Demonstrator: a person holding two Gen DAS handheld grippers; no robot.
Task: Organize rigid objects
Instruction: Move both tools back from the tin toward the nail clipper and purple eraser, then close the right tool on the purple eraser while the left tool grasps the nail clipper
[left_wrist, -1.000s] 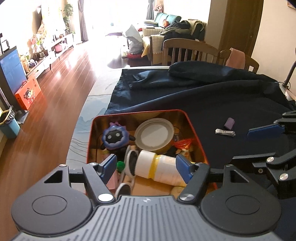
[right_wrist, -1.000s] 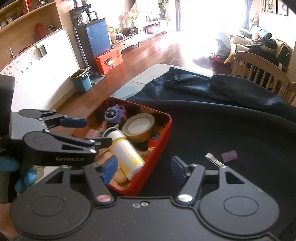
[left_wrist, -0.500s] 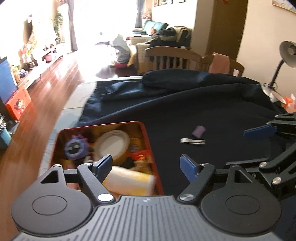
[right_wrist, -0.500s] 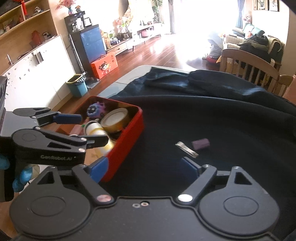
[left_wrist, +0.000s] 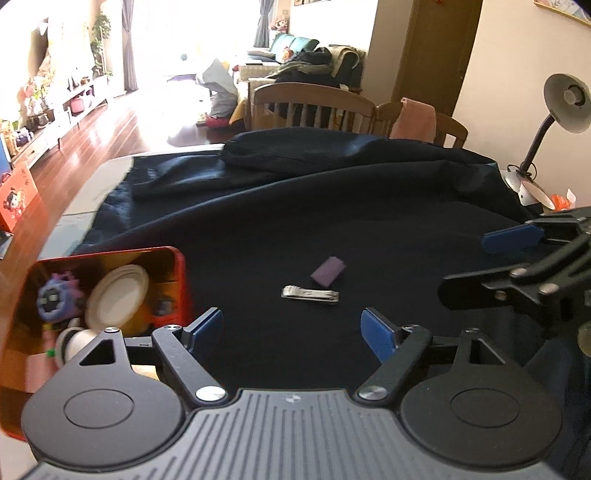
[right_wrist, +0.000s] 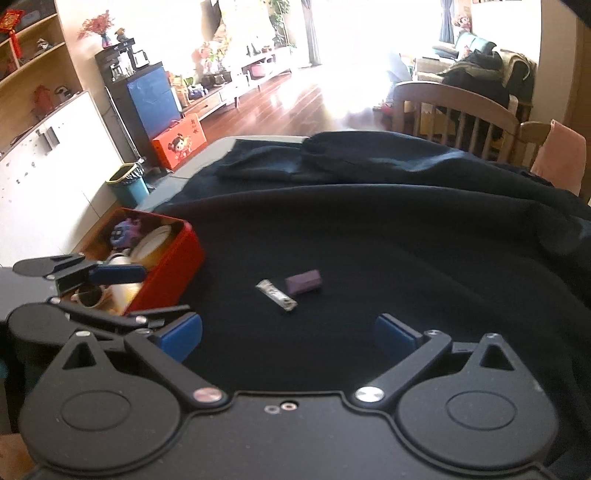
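A silver nail clipper (left_wrist: 309, 294) and a small purple block (left_wrist: 328, 270) lie side by side on the dark cloth; both also show in the right wrist view, clipper (right_wrist: 277, 295) and block (right_wrist: 303, 281). A red tin (left_wrist: 183, 273) at the left holds a purple toy (left_wrist: 55, 297), a round white lid (left_wrist: 116, 297) and a white bottle. My left gripper (left_wrist: 293, 334) is open and empty, just short of the clipper. My right gripper (right_wrist: 288, 338) is open and empty, also short of the clipper, and shows at the right of the left wrist view (left_wrist: 513, 258).
The dark cloth (left_wrist: 332, 206) covers the table and is bunched at the far side. Wooden chairs (left_wrist: 310, 103) stand behind it. A desk lamp (left_wrist: 565, 103) stands at the far right. The red tin (right_wrist: 173, 266) sits near the table's left edge.
Both grippers have swung right, away from the red tin and toward the nail clipper and purple block. The left gripper no longer hovers over the tin's bottle.
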